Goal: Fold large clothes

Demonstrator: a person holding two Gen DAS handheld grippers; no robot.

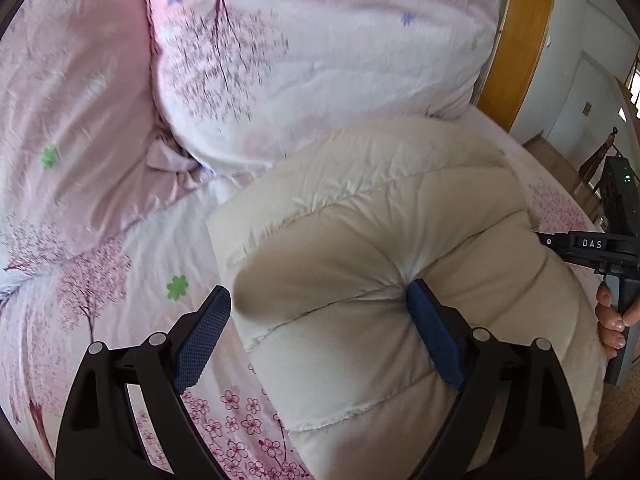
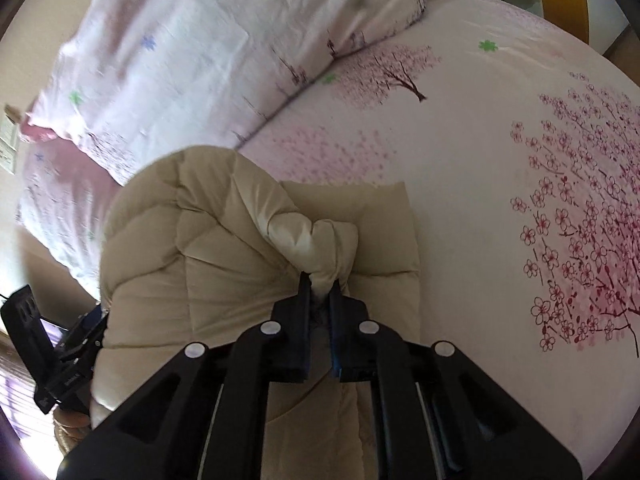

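**Mid-fold: beige quilted garment on bed**

Left wrist view: left gripper (image 1: 318, 308) jaws spread wide, 1 pad pressed into the beige quilted garment (image 1: 400, 240), nothing pinched. Garment lies bunched on the floral bed sheet (image 1: 100, 280), near the pillow (image 1: 320, 60).

Right wrist view: right gripper (image 2: 320, 284) jaws clenched on a bunched garment (image 2: 200, 260) edge. Step looks like carrying 1 fold over; next needs the left jaws to pin or grab.

Floral bedsheet (image 2: 480, 184) beneath pink pillow (image 1: 304, 60), wooden headboard (image 1: 516, 40).
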